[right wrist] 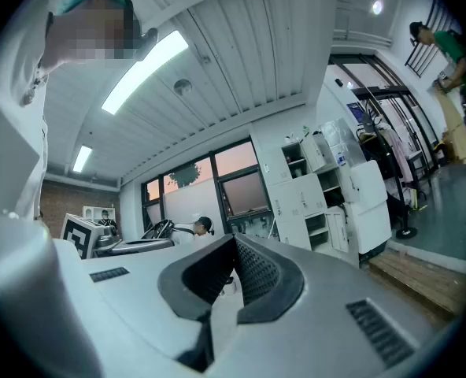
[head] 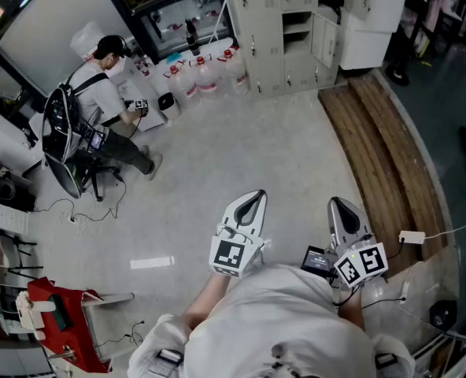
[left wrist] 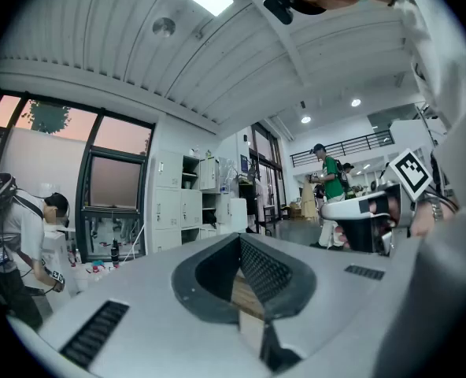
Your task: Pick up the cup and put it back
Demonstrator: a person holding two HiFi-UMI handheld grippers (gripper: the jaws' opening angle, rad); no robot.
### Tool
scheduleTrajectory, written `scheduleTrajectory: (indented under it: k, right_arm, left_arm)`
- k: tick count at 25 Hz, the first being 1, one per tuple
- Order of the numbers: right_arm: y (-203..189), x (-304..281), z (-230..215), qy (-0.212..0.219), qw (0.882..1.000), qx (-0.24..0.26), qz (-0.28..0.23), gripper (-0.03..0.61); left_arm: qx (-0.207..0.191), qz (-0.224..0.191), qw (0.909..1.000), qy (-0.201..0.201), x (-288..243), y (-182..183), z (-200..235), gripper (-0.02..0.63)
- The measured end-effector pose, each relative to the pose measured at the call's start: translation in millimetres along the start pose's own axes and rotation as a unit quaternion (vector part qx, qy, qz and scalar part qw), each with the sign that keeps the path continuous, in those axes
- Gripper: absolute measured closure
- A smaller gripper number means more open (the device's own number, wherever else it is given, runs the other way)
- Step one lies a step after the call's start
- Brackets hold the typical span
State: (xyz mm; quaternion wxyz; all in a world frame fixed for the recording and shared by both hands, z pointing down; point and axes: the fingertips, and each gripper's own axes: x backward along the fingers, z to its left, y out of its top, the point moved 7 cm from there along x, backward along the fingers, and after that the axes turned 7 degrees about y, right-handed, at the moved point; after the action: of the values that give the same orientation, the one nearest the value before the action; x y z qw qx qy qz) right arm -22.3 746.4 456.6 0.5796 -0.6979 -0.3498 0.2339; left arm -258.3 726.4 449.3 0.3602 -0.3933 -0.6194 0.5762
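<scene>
No cup in any view; bearing and nearer hand can't be told. L gripper (head: 255, 199) & R gripper (head: 339, 205) both pressed together, empty, aimed 12 o'clock over floor (head: 296, 148).

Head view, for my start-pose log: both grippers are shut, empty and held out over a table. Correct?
No table: the head view shows the left gripper and right gripper, shut and empty, held out over the grey floor.

ahead & well left of left gripper (head: 253, 199): person (head: 111, 105) seated on black office chair (head: 60, 132). far ahead: row of water jugs (head: 205, 73) next to grey lockers (head: 276, 22). ahead-right of right gripper (head: 342, 207): wood-plank floor strip (head: 382, 148). just to its right: white adapter (head: 412, 236) w/ cable.
</scene>
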Motion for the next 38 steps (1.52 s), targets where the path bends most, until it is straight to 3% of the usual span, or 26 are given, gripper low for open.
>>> scheduleTrajectory:
  k: [7,11,17,22,29,34,38]
  right_arm:
    - [6,33,8,0.001,0.999,0.035,0.015,0.554]
    - [4,53,2,-0.007,1.0,0.008,0.02,0.554]
    - [0,71,-6,-0.018,0.999,0.013,0.038,0.554]
    - [2,77,-14,-0.015,0.999,0.017,0.038,0.554]
    - [-10,60,-48,-0.035,0.998,-0.031,0.039,0.554]
    - [-7,24,-74,-0.018,1.0,-0.012,0.02,0.554]
    - [-8,-16,-107,-0.04,0.999,-0.015,0.03,0.554]
  left_arm:
    - [0.057,0.021,0.9981,0.008,18,-8,-24,0.607]
    - [0.048,0.024,0.9985,0.012,19,-11,-42,0.607]
    - [0.05,0.017,0.9986,-0.007,7,-10,-63,0.607]
    - [0.066,0.02,0.9976,0.001,5,-10,-68,0.607]
    - [0.093,0.033,0.9949,0.02,-18,-27,-51,0.607]
    - [0.093,0.035,0.995,0.011,-68,-35,-23,0.607]
    - [0.117,0.023,0.9928,-0.008,-117,-44,2,0.607]
